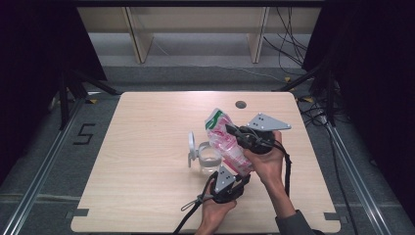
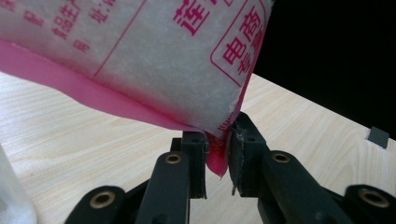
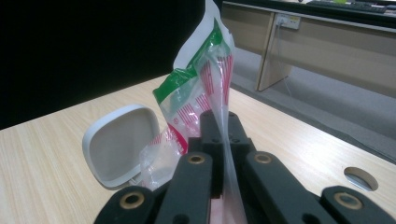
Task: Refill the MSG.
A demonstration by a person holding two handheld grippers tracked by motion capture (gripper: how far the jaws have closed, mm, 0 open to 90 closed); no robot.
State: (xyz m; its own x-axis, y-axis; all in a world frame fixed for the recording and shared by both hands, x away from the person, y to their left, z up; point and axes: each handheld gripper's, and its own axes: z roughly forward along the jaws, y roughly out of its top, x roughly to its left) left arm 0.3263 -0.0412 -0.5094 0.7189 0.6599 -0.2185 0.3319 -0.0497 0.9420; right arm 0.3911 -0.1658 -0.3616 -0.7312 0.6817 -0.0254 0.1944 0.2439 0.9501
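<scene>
Left claw [image 2: 217, 158] pinching bag [image 2: 140, 56] corner, right claw [image 3: 223, 135] seemingly clamped near top edge

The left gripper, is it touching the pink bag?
Touching. In the left gripper view, the left gripper has its two black fingers pinched on the pink bottom corner of the bag.

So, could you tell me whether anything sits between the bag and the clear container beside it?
Nothing visible does. Both grippers already pinch the bag, which hangs right beside the open container; its hinged lid stands on the far side.
</scene>
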